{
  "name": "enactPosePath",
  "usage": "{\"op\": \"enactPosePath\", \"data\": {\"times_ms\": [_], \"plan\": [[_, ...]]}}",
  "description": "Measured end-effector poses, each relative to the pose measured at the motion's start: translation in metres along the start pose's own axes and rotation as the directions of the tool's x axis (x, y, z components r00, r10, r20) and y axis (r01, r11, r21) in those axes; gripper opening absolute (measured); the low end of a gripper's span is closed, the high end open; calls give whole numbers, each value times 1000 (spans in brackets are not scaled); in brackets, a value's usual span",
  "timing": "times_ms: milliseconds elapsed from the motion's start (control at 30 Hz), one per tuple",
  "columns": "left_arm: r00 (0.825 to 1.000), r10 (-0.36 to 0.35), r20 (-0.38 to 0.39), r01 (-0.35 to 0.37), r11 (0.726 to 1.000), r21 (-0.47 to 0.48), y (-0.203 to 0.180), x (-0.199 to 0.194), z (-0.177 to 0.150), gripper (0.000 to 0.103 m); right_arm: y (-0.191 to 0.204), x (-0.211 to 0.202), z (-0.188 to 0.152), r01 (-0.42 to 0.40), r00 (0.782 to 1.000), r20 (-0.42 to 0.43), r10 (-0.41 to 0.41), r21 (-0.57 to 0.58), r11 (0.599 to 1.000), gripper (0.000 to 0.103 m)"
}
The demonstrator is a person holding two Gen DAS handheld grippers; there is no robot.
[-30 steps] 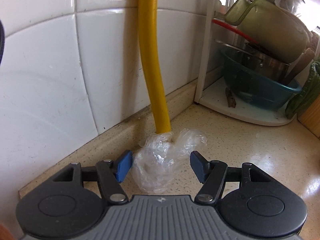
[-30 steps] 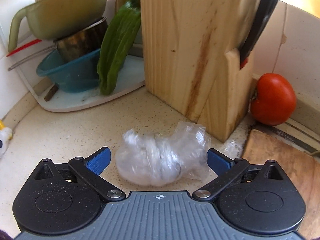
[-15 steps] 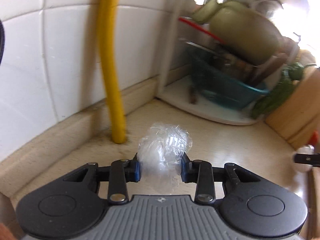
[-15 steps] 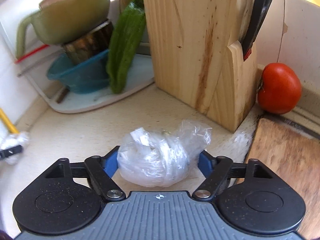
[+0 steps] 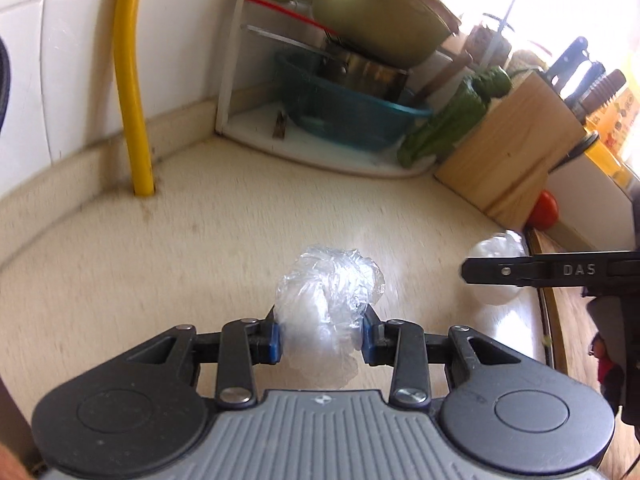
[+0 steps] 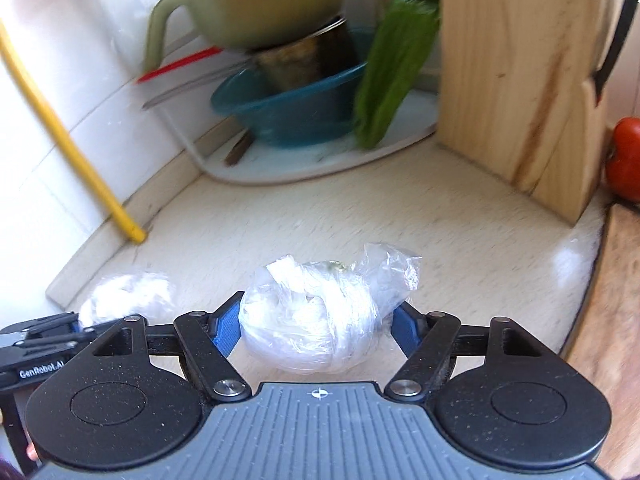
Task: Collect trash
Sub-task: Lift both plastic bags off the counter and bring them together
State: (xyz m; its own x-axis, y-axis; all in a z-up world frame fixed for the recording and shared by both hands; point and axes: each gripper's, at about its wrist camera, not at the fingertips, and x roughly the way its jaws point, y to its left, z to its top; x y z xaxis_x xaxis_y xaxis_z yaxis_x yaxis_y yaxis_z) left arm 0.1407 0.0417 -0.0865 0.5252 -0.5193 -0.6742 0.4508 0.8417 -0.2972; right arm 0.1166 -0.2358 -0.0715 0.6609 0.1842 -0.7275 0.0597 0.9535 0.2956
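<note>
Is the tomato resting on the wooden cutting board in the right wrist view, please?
No, the tomato sits on the counter beside the knife block, behind the cutting board.

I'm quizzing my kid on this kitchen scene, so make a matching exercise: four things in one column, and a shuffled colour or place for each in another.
Things:
1. tomato
2. hose
3. basin
4. plastic wad

Colour or place:
A. yellow, against the tiled wall
B. between the left tongs
C. red, beside the knife block
D. teal, on the white corner rack

Pairs: 1-C, 2-A, 3-D, 4-B
</note>
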Motion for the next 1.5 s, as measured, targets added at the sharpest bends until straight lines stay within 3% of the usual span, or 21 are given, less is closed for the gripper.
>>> {"op": "enactPosePath", "data": {"times_ms": [133,333,433,533,567,633,667,733,800,1000,1500], "plan": [[1000,9,-12,-9,1000,12,-4,-7,-13,38,10,5,-10,13,999,-37,-14,-32,999,85],[996,53,74,-58,996,62,-3,-19,-14,70,3,-6,-15,5,1000,-13,-5,15,1000,102],[995,69,67,-73,995,68,1,-17,-17,73,2,-4,-17,23,1000,-17,-23,14,1000,102],[995,69,66,-73,995,63,2,-15,-22,72,4,4,-22,16,999,-43,-15,16,1000,102],[995,67,73,-72,995,67,1,-14,-23,68,6,4,-24,24,999,-35,-24,-1,1000,103],[998,46,46,-48,998,47,1,-10,-22,37,12,4,-27,61,998,-26,-62,-30,998,99],[999,35,24,-36,999,21,1,-9,-22,36,13,3,-28,72,997,-20,-72,-33,997,97],[999,27,33,-27,1000,-1,0,-15,-26,34,15,0,-28,63,998,-21,-64,-27,998,74],[999,15,39,-15,1000,-2,-2,-23,-32,34,17,-2,-28,48,998,-39,-48,-11,999,69],[998,14,56,-13,1000,-13,-3,-52,-42,34,33,-16,-41,36,999,-37,-37,-6,999,65],[980,124,153,-116,992,-58,15,-141,-76,34,123,-46,-65,-158,987,-52,153,-130,979,65]]}}
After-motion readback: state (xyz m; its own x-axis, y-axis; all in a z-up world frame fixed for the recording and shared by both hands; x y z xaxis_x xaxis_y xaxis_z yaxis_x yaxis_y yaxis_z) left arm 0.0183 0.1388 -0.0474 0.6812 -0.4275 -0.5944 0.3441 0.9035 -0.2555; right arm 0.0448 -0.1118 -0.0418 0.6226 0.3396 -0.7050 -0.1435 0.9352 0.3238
